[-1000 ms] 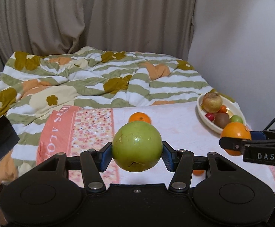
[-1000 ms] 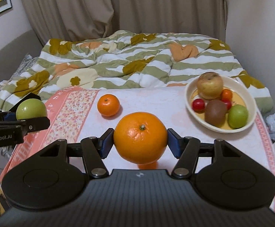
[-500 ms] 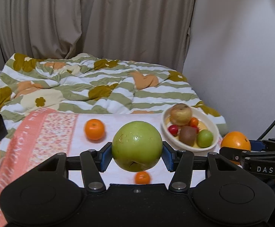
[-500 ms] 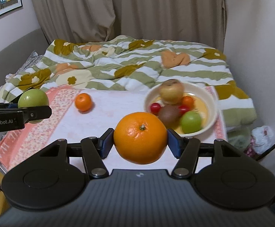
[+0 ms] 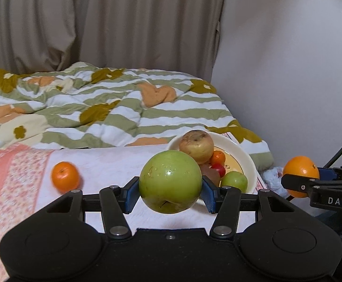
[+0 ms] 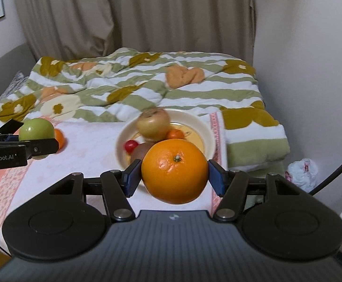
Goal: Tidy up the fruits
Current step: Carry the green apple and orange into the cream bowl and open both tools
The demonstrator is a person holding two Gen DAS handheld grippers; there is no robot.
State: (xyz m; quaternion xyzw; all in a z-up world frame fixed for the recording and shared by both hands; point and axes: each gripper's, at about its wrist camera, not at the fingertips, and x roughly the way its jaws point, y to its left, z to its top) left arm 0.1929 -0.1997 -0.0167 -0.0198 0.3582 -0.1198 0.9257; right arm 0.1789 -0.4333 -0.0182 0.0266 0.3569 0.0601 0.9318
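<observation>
— Apple first: where is it?
— Smooth green apple point(image 5: 170, 181) pinched in my left gripper point(image 5: 170, 188); dimpled round orange point(image 6: 174, 171) clamped in my right gripper point(image 6: 174, 176), before the glossy cream bowl point(image 6: 201, 127).
— Beyond?
— Only my right view shows a crinkled plastic bag point(image 6: 302, 170).

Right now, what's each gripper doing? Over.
Left gripper shut on big green apple. Right gripper shut on large orange. Cream bowl already crowded; small mandarin loose on cloth.
</observation>
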